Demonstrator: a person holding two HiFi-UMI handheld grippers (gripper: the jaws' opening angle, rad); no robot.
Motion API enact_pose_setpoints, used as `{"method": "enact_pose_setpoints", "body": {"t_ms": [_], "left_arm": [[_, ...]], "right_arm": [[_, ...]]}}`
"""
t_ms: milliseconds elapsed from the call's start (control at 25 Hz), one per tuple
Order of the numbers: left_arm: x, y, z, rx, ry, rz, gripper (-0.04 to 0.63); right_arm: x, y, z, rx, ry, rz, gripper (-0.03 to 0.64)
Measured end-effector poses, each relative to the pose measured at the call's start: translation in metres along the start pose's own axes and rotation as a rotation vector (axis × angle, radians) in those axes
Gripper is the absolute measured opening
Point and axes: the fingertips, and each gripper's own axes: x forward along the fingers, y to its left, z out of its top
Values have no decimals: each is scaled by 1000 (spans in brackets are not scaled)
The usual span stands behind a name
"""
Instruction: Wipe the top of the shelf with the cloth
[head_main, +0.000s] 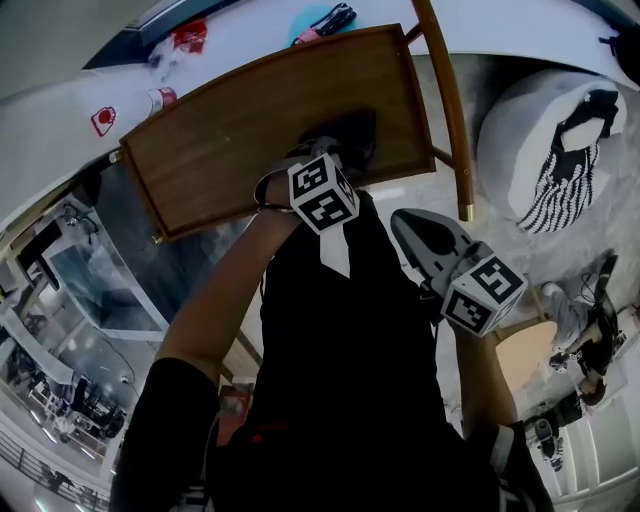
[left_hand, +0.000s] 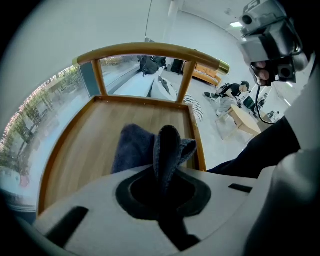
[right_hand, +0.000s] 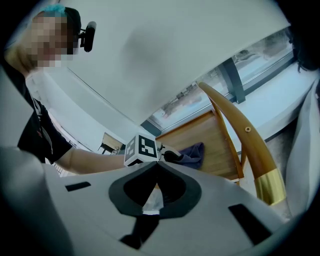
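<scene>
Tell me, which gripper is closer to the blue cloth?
Left. The left gripper is shut on the cloth, which lies on the wooden shelf top. The right gripper is shut and empty, held off the shelf's edge, apart from the cloth.

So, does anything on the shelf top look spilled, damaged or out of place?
Nothing stands out. The wooden shelf top shows no spill or damage. The dark cloth lies bunched on it, pinched in the left gripper. The right gripper is shut and empty, held off the shelf.

In the head view the left gripper (head_main: 325, 160) hides most of the cloth (head_main: 360, 128) on the shelf (head_main: 220, 140).
</scene>
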Motion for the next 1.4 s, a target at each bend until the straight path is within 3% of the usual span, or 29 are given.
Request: {"method": "enact_pose_setpoints", "body": {"t_ms": [560, 1120, 1400], "left_arm": [[24, -19, 53, 90, -12, -56, 37], [29, -34, 69, 133, -38, -76, 37], [-9, -20, 81, 43, -155, -64, 37]], "right_arm": [[-27, -22, 2, 37, -50, -38, 5], [-38, -26, 2, 28, -57, -42, 5], [-31, -16, 15, -12, -40, -35, 5]]}}
